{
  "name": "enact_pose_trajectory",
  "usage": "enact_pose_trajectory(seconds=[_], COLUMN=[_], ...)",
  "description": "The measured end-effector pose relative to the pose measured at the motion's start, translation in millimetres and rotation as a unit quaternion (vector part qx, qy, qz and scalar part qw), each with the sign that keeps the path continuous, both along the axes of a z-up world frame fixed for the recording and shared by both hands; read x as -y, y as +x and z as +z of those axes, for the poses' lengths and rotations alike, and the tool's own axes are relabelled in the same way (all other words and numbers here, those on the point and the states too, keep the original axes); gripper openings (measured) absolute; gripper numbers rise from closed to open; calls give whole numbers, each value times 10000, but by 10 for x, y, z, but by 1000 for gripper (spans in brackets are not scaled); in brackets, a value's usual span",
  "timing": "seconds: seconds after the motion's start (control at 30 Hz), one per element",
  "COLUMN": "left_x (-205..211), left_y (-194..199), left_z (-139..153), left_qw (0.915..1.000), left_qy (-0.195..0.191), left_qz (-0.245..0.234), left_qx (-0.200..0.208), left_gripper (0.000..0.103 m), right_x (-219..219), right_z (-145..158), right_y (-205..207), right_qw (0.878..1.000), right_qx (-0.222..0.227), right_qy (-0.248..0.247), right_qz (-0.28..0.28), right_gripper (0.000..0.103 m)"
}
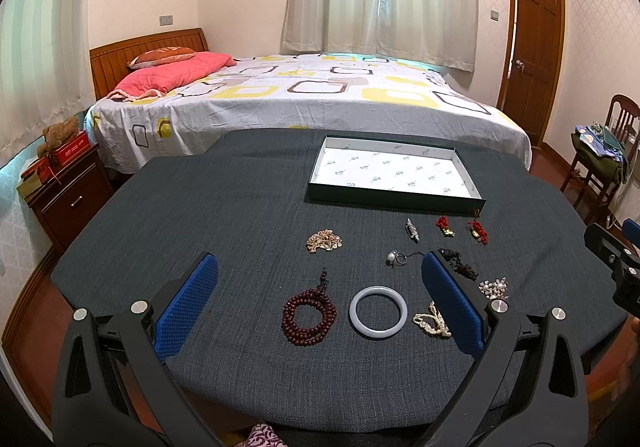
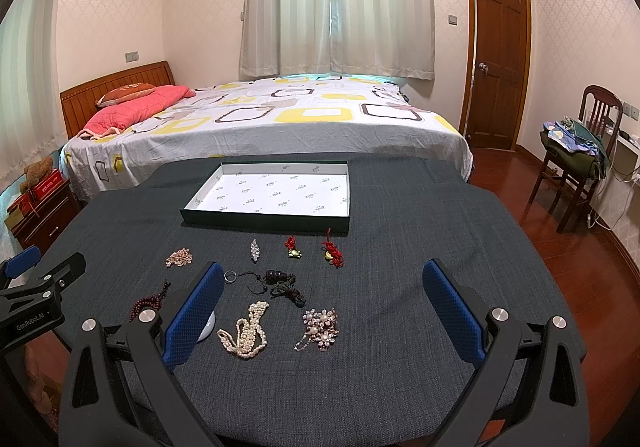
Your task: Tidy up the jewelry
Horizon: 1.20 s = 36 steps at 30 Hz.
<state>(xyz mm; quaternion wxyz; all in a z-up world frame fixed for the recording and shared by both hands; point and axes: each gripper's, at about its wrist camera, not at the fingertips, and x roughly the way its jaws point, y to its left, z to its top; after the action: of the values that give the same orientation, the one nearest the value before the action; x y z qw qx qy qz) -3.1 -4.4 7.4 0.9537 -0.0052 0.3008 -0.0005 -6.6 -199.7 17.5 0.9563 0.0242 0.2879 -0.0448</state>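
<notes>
Both claws held above the near edge of the dark cloth table [image 1: 240, 207], holding nothing: left gripper [image 1: 320, 269] spread wide, right gripper [image 2: 323, 274] likewise parted. Jewelry scattered across the cloth: dark red bead bracelet [image 1: 308, 317] just left of white bangle [image 1: 378, 311], pearl strand [image 2: 244, 331] beside flower brooch [image 2: 320, 329], two red knot charms [image 2: 294, 247] farther off. Beyond them, shallow white-lined tray [image 2: 224, 175], nothing inside.

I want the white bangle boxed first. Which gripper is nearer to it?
Left. The white bangle lies on the cloth right between the left gripper's open jaws. The right gripper sits off to the bangle's right, over the pearl strand.
</notes>
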Motion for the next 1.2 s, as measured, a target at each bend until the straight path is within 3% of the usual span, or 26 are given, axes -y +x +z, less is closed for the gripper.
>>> enact_pose_trajectory(seconds=[0.73,0.9,1.2], left_x=[-31,-99,-307], left_y=[18,135,503], left_z=[-34,-245,-912], left_qw=[10000,9994,9925], left_qy=[10,2,-103], left_qz=[14,27,30], left_qx=[-90,-359,-1218], left_gripper=[99,99,99], right_x=[8,51,168], right_z=[-48,-231,-795], right_y=[51,159,485], right_qw=[10000,9995,9937], right_qx=[-51,-238,-928], right_qy=[44,197,619], right_qz=[24,69,138], right_gripper=[97,97,97])
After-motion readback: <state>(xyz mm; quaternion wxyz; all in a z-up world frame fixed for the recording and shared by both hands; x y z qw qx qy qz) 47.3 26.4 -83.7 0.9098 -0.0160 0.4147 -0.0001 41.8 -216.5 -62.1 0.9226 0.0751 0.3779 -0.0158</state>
